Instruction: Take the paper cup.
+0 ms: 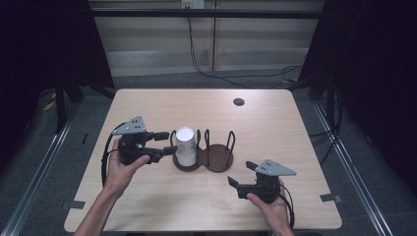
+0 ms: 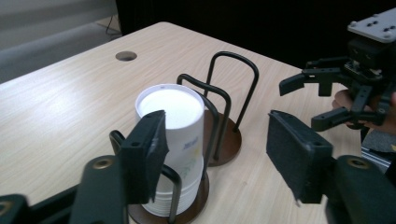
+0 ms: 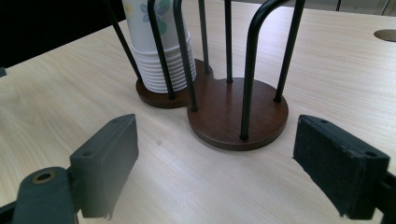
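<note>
High view looks down on a pale wood-grain worktop [image 1: 275, 128] with rounded corners and a round cable hole [image 1: 239, 102] near its far edge. Beyond that edge lies a grey floor with black cables [image 1: 216, 73] running across it to a light panelled wall, and dark curtains hang at both sides. Metal rails run along the floor past the left and right edges.

Near the middle of the worktop stands a cup holder [image 1: 218, 157]: two round dark-brown bases joined together, with black wire hoops rising from them. A stack of white paper cups [image 1: 185, 146] sits upside down in the left-hand base; the right-hand base holds nothing. In the left gripper view the cups [image 2: 173, 140] carry a small blue printed mark and a faint green pattern, too blurred to read. The right gripper view shows part of a leafy print near the top of the stack [image 3: 156, 42].

The left gripper [image 1: 166, 143] is released, jaws spread wide just beside the stack, one jaw close to its side; whether it touches I cannot tell. The right gripper [image 1: 242, 174] rests near the front edge, also released, jaws apart and pointing toward the holder, well short of it.
</note>
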`<state>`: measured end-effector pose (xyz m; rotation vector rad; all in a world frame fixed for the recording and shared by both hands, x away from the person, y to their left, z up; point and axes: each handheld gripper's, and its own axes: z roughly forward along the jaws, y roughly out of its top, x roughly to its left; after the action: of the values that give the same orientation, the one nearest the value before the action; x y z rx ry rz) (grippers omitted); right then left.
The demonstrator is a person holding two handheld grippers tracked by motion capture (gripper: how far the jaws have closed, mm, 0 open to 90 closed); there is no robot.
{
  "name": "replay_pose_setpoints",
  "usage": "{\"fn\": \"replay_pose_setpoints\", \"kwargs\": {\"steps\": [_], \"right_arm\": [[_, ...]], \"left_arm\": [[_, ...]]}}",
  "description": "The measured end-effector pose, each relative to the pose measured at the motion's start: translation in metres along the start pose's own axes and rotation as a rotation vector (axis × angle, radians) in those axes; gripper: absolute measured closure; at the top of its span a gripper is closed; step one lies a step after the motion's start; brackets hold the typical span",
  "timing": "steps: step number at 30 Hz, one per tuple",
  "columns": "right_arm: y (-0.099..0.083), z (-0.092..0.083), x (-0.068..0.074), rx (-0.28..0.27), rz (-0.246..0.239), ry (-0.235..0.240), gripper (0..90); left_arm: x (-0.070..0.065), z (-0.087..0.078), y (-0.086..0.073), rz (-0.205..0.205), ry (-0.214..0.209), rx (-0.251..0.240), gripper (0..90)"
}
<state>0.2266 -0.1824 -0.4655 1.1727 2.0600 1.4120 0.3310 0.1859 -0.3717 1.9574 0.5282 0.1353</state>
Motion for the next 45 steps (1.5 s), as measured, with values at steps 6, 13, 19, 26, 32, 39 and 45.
{"fn": "replay_pose_setpoints", "kwargs": {"steps": [6,13,19,26,32,39,45], "right_arm": [[0.0,0.0,0.001,0.005,0.0,0.007,13.7],[0.0,0.001,0.001,0.008,-0.01,0.015,13.7],[0.0,0.001,0.002,0.012,-0.009,0.017,13.8],[0.0,0.001,0.002,0.015,-0.009,0.019,13.8],[0.0,0.003,0.002,0.023,-0.01,0.022,13.8],[-0.001,0.002,0.002,0.024,-0.01,0.022,13.8],[-0.001,0.002,0.002,0.025,-0.009,0.024,13.8]], "left_arm": [[0.008,0.008,0.012,-0.019,0.008,0.047,26.5],[0.017,0.018,0.02,-0.025,-0.002,0.082,17.3],[0.014,0.025,0.03,0.012,0.01,0.114,18.0],[0.017,0.039,0.034,0.029,0.028,0.167,20.5],[0.018,0.052,0.034,0.045,0.025,0.23,20.8],[0.017,0.063,0.035,0.06,0.046,0.267,24.7],[0.02,0.067,0.036,0.073,0.07,0.297,28.6]]}}
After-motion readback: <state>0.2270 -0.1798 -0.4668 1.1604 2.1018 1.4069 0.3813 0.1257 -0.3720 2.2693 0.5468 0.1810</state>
